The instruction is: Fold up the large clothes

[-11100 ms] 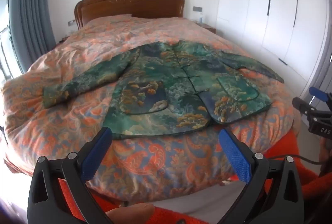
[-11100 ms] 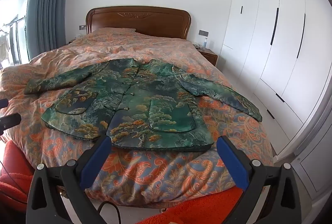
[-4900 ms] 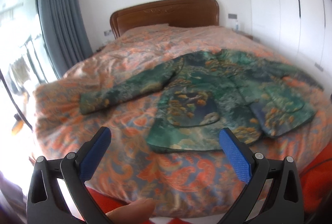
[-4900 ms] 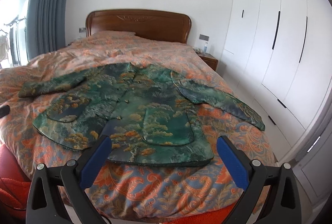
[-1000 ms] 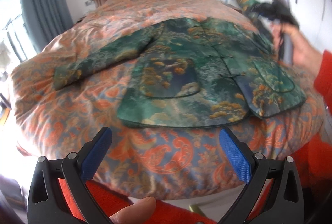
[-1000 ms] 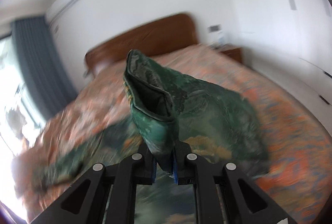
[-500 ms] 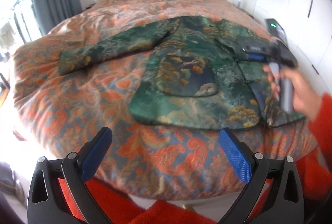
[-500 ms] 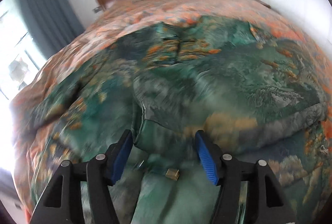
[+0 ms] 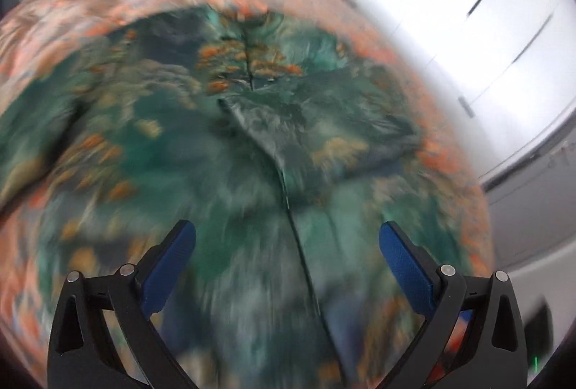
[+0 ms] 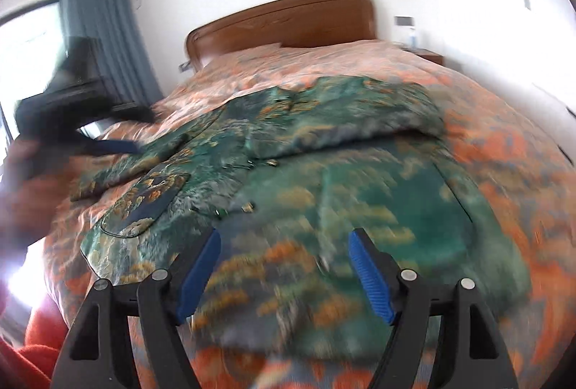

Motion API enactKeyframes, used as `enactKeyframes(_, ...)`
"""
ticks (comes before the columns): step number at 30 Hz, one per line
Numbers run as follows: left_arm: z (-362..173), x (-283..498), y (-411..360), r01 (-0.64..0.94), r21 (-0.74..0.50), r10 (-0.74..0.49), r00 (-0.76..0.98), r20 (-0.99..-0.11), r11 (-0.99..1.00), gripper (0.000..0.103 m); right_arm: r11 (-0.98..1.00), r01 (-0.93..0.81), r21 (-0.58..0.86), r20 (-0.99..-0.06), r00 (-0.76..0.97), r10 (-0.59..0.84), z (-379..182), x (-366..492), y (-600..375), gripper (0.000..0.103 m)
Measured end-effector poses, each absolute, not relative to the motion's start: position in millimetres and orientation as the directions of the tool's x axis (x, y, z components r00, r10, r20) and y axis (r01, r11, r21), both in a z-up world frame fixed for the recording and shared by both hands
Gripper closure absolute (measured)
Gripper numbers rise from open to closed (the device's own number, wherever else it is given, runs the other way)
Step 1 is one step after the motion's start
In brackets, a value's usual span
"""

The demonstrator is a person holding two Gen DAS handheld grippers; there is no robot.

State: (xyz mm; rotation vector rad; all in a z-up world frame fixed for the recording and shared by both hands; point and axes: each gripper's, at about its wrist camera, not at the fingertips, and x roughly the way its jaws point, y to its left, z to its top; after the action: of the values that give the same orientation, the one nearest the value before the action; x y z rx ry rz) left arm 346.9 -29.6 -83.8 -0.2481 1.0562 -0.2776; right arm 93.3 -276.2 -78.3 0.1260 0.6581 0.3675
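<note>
A green patterned jacket [image 10: 324, 187] lies front up on the bed. Its right sleeve [image 10: 345, 130] lies folded across the chest; the left sleeve [image 10: 118, 169] still stretches out to the left. My left gripper [image 9: 288, 241] is open and empty, close above the jacket's [image 9: 201, 151] front; the view is blurred. It also shows in the right wrist view [image 10: 118, 146], over the left sleeve. My right gripper [image 10: 284, 263] is open and empty above the jacket's lower hem.
The bed carries an orange patterned quilt [image 10: 504, 122] and has a brown wooden headboard [image 10: 284, 22]. White wardrobe doors [image 9: 486, 4] stand to the right. A grey curtain [image 10: 104, 36] and a bright window are on the left. A nightstand [image 10: 428, 56] stands by the headboard.
My right gripper let go of the right sleeve, which now lies folded over the chest, and drew back toward the hem. My left gripper moved in close over the jacket.
</note>
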Motion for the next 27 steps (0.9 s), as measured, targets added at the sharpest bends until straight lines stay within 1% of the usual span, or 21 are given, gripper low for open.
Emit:
enactKeyframes(1,-98.9,372.1,-36.9,0.078,-0.322,-0.323,0.435,-0.841,0.943,0.006,0.929,-0.279,0.241,-0.572,0.733,0.369,-79.1,85.9,-283.1,0.027)
enactKeyframes(2,-111.4,389.2,-39.5,0.042,-0.321,-0.309,0.409,-0.859,0.946,0.018,0.93,-0.274,0.244,-0.569,0.736,0.366,-80.1,81.6,-286.6,0.027)
enactKeyframes(3,-120.1,399.8,-39.7,0.006,-0.323,-0.3,0.387,-0.872,0.946,0.023,0.931,-0.275,0.24,-0.566,0.74,0.364,-81.1,78.5,-288.9,0.027)
enactKeyframes(4,-132.0,413.1,-40.8,-0.034,-0.338,-0.305,0.354,-0.884,0.941,0.032,0.933,-0.28,0.227,-0.559,0.747,0.36,-80.9,76.0,-290.6,0.028)
enactKeyframes(6,-142.5,425.2,-42.9,-0.07,-0.357,-0.316,0.332,-0.889,0.932,0.041,0.94,-0.287,0.184,-0.545,0.766,0.34,-81.6,71.8,-292.5,0.027)
enactKeyframes(7,-143.4,430.2,-46.8,-0.075,-0.357,-0.315,0.328,-0.891,0.931,0.065,0.945,-0.288,0.157,-0.535,0.779,0.327,-81.8,70.3,-292.8,0.028)
enactKeyframes(8,-141.0,434.4,-52.0,-0.072,-0.336,-0.297,0.322,-0.899,0.939,0.092,0.949,-0.289,0.123,-0.522,0.795,0.309,-82.2,68.7,-293.0,0.028)
enactKeyframes(10,-126.5,439.1,-58.6,-0.047,-0.28,-0.246,0.351,-0.903,0.959,0.094,0.955,-0.286,0.076,-0.508,0.813,0.284,-83.7,67.1,-293.7,0.028)
enactKeyframes(12,-95.8,446.0,-60.8,-0.028,-0.208,-0.173,0.45,-0.876,0.978,0.095,0.956,-0.284,0.074,-0.503,0.817,0.282,-87.1,68.0,-296.6,0.028)
enactKeyframes(14,-72.5,455.5,-53.1,-0.048,-0.187,-0.137,0.514,-0.847,0.981,0.095,0.956,-0.275,0.105,-0.505,0.813,0.289,-90.6,71.7,-302.0,0.027)
enactKeyframes(16,-60.4,466.1,-39.7,-0.081,-0.181,-0.107,0.554,-0.825,0.98,0.095,0.957,-0.261,0.125,-0.509,0.811,0.288,-93.7,75.7,-308.1,0.027)
enactKeyframes(18,-64.5,472.3,-25.6,-0.115,-0.167,-0.074,0.562,-0.824,0.979,0.095,0.96,-0.246,0.137,-0.511,0.812,0.281,-95.8,78.5,-313.7,0.028)
enactKeyframes(21,-103.1,484.0,-16.2,-0.152,-0.142,-0.045,0.511,-0.858,0.978,0.094,0.961,-0.227,0.158,-0.523,0.806,0.277,-100.3,84.5,-320.9,0.027)
enactKeyframes(22,-118.6,486.7,-16.1,-0.158,-0.139,-0.046,0.486,-0.872,0.978,0.092,0.961,-0.224,0.163,-0.529,0.802,0.277,-101.7,86.2,-322.1,0.027)
enactKeyframes(23,-137.7,484.9,-15.5,-0.165,-0.139,-0.049,0.458,-0.888,0.977,0.085,0.96,-0.219,0.173,-0.542,0.793,0.279,-104.0,89.5,-323.6,0.027)
enactKeyframes(24,-146.6,482.8,-16.7,-0.169,-0.134,-0.045,0.449,-0.892,0.976,0.082,0.959,-0.213,0.184,-0.554,0.784,0.28,-105.4,92.4,-324.9,0.028)
enactKeyframes(25,-149.3,478.2,-15.8,-0.175,-0.129,-0.036,0.455,-0.89,0.976,0.073,0.957,-0.206,0.204,-0.576,0.765,0.288,-106.3,98.4,-326.8,0.028)
enactKeyframes(27,-148.7,472.6,-16.1,-0.176,-0.139,-0.037,0.484,-0.874,0.974,0.067,0.949,-0.211,0.233,-0.608,0.73,0.311,-100.5,111.9,-330.1,0.027)
